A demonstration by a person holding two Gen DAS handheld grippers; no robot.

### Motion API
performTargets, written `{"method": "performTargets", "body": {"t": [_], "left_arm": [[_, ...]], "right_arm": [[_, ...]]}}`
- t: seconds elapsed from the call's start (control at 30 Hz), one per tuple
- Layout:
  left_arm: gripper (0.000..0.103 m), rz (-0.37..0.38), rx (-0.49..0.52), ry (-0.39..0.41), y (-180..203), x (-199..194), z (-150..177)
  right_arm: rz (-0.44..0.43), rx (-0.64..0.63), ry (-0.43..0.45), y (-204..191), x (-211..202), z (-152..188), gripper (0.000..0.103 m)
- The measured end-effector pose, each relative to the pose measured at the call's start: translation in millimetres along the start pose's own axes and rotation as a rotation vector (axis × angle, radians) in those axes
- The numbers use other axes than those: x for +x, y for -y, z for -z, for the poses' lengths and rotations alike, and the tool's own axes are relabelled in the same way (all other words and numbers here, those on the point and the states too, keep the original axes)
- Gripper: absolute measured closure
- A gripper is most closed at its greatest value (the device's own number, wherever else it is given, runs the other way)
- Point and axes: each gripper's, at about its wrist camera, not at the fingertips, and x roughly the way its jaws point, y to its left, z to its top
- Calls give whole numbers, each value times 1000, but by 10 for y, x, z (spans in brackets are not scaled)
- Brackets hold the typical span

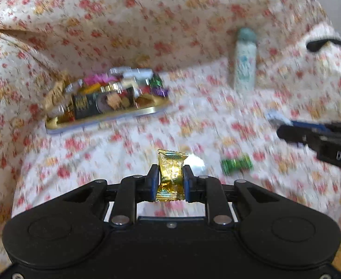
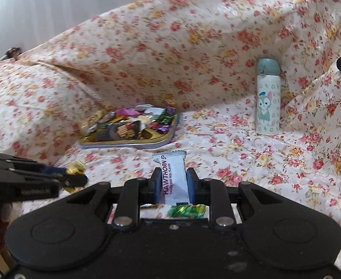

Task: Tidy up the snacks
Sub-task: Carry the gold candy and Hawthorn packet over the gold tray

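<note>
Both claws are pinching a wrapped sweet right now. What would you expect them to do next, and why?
Probably carry both to the tray and drop them there. The left gripper holds a gold candy, the right gripper a white hawthorn packet, and the tray already holds the other snacks.

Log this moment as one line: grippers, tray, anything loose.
left gripper: shut on gold candy | right gripper: shut on white hawthorn bar | tray: piled with snacks | green candy: loose on cloth

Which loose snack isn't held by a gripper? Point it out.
The green-wrapped candy lying on the floral cloth. The gold candy sits in the left gripper, the white hawthorn bar in the right gripper.
</note>
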Motion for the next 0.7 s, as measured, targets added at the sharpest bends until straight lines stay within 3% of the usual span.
{"method": "performTargets", "body": {"t": [0.17,0.7], "left_arm": [[75,30,-16,-107,106,-65,188],[75,-2,-39,-245,334,-213,693]], "right_arm": [[-31,11,-37,-86,-193,148,79],[-42,69,-185,-236,-605,689,79]]}}
